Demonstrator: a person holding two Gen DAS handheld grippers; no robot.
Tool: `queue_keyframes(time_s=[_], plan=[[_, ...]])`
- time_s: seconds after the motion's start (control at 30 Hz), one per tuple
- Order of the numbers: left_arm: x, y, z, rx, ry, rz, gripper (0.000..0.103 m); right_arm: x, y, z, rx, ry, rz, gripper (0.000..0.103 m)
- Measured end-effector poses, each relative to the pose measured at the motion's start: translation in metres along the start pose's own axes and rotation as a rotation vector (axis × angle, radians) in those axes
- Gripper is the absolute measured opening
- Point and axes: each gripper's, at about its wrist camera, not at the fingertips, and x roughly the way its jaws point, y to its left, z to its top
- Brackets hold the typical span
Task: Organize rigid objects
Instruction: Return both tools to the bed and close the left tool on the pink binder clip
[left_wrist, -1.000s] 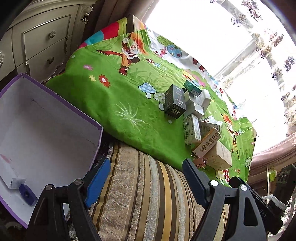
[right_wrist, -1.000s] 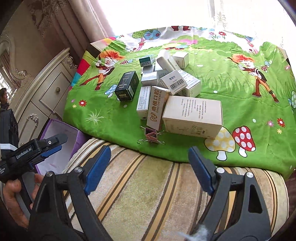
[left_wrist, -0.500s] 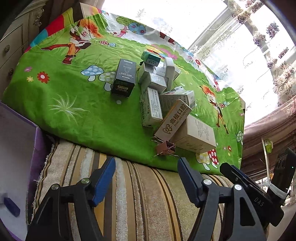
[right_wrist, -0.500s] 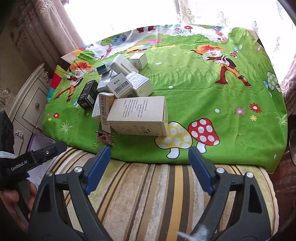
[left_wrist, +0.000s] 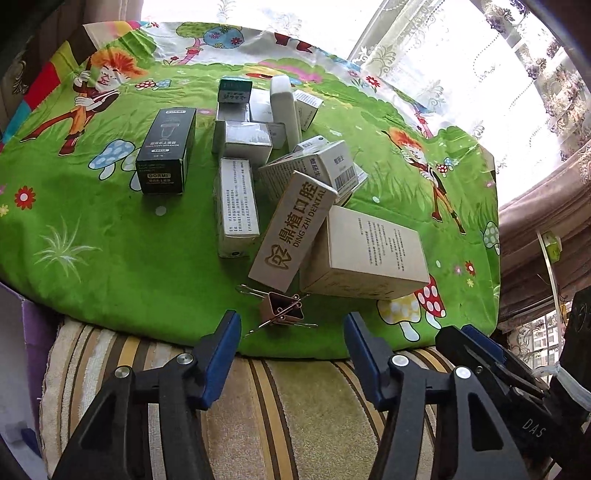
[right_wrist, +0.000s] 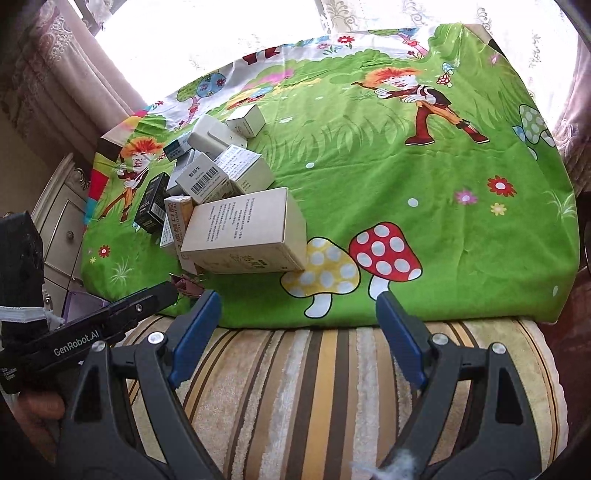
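Left wrist view: left gripper (left_wrist: 291, 332) hangs over the striped cushion (left_wrist: 295, 413), jaws apart with nothing between them, and they have just been closing
Nearest thing: copper binder clip (left_wrist: 282, 312) at 12 o'clock from the left jaws, just past the fingertips, lying on the near edge of the green cartoon cloth (left_wrist: 110, 258)
Clip axis: wire handles splay roughly 9-to-3, so crosswise to the jaw gap; my read is a straight push forward puts the body between the pads
Next out: DING ZHI DENTAL box (left_wrist: 293, 230), long axis about 7-to-1, propped on the big kraft box (left_wrist: 364, 254) at 1 o'clock
Further: white printed box (left_wrist: 237, 206), long axis 6-to-12, flat on the cloth
Further left: black DORMI box (left_wrist: 165, 151) at 11 o'clock, lying apart from the pile
Far: small white and teal boxes (left_wrist: 258, 110) heaped at 12 o'clock
Right wrist view: right gripper (right_wrist: 297, 325) jaws wide apart and empty, over cushion and cloth edge; the pile is at 10 to 11 o'clock, off its line
Nearer hand: left, judging by both views; from the right view its tip sits just beside the clip (right_wrist: 186, 287)
Drop-off: purple box (left_wrist: 33, 332) only a sliver at 8 o'clock in the left view
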Motion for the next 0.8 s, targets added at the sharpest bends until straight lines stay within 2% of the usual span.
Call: queue_keyframes(time_s=[0.13, 0.4, 0.8], plan=[[0.013, -0.007, 0.007, 0.017, 0.018, 0.038, 0.054, 0.003, -0.003, 0.0, 0.013, 0.013, 0.002, 0.088], [0.031, -0.008, 0.011, 0.018, 0.055, 0.073, 0.027, 0.01, -0.003, 0.003, 0.022, 0.03, -0.002, 0.088], [0.005, 0.023, 0.004, -0.104, -0.024, 0.018, 0.027, 0.024, 0.041, 0.019, -0.123, 0.013, -0.036, 0.089]])
